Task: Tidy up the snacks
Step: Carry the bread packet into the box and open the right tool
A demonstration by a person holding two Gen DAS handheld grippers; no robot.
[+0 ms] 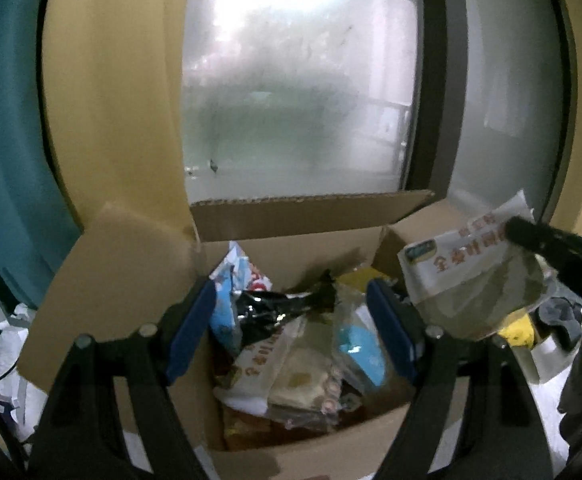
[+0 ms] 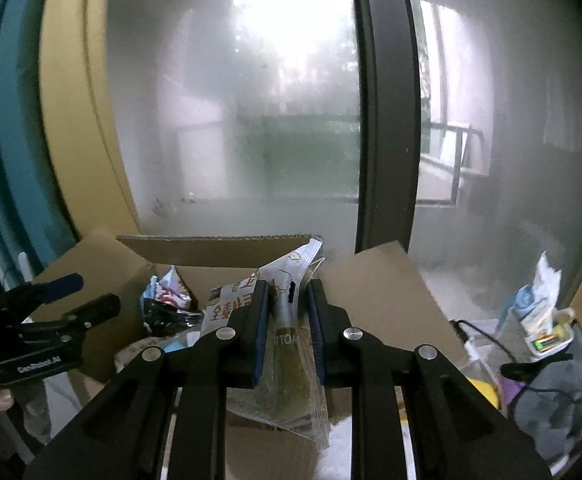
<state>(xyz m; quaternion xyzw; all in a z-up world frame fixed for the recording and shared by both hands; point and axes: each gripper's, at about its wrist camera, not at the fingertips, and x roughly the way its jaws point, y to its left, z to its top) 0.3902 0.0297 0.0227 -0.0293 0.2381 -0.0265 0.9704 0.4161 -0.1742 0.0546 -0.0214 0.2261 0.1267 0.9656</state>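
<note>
A crinkled, glossy white snack bag (image 2: 287, 320) with orange print hangs above the right edge of an open corrugated cardboard box (image 1: 291, 216), pinched in the right gripper (image 2: 287, 316). The left gripper (image 1: 291, 328), jaws spread and empty, hovers over the foil and plastic packets (image 1: 291, 344) heaped inside the box.

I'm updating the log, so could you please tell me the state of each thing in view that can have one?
Cardboard box: open, flaps up, partly filled with snack packs.
Left gripper: open, empty, above the box.
Right gripper: shut on the clear snack bag.
Clear snack bag: held in the air beside the box.
Black snack pack: lying in the box on other packs.
</note>
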